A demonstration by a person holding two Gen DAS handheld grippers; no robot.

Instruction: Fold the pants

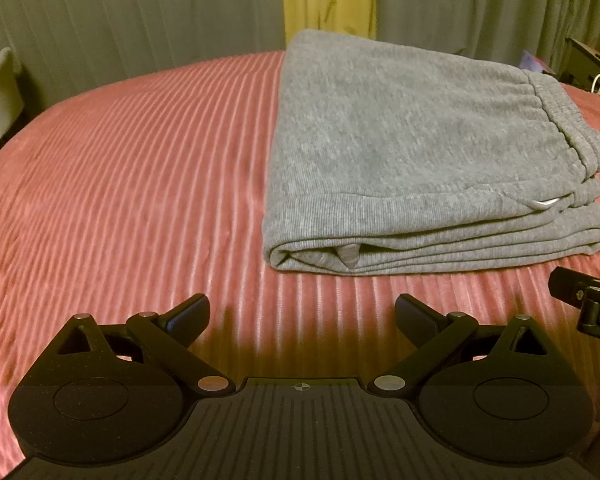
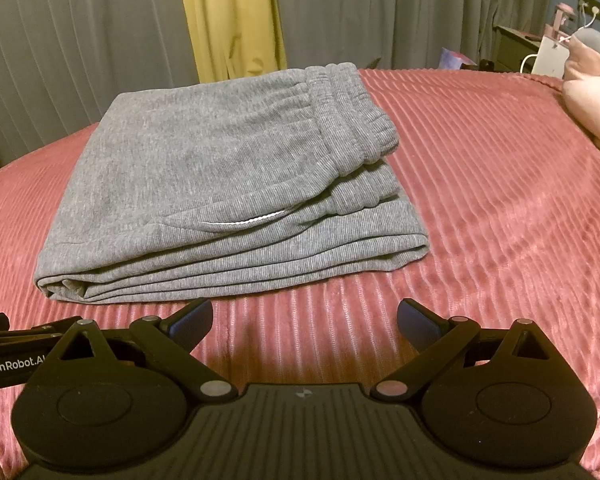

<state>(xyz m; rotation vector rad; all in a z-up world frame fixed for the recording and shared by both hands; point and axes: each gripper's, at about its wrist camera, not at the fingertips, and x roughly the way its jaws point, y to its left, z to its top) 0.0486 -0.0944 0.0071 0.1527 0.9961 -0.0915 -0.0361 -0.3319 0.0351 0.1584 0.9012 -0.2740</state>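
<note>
Grey sweatpants lie folded in a compact stack of several layers on the pink ribbed bedspread, waistband to the right; they also show in the right wrist view. My left gripper is open and empty, a little short of the stack's near edge and to its left. My right gripper is open and empty, just short of the stack's near right corner. The right gripper's edge shows at the left wrist view's right side.
Grey curtains and a yellow curtain hang behind the bed. A pink pillow lies at the far right. A dark bedside unit with cables and small items stands beyond it.
</note>
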